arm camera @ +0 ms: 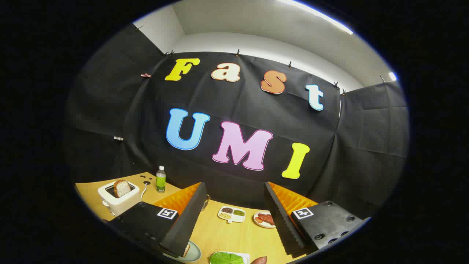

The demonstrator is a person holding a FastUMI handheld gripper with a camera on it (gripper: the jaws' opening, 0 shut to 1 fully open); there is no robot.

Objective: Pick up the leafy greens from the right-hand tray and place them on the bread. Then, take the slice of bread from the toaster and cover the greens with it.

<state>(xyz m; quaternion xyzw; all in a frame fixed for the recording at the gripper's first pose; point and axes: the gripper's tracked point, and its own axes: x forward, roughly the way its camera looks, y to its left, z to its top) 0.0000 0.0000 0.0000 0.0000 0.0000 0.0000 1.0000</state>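
Note:
My gripper (234,234) is open above the wooden table (220,234), its two dark ridged fingers (187,220) spread wide with nothing between them. The leafy greens (226,258) lie on a white tray (243,255) low between the fingers, close under them. A grey-green plate (194,253) with the edge of a bread slice (186,250) peeks out by the left finger, mostly hidden. The white toaster (119,198) stands beyond the left finger, with a slice of bread (122,188) upright in its slot.
A green-labelled bottle (160,179) stands behind the toaster. Farther ahead between the fingers are a white divided dish of grains (231,214) and a small plate of meat (264,219). A fingertip (258,260) shows beside the greens tray. The black booth wall rises behind the table.

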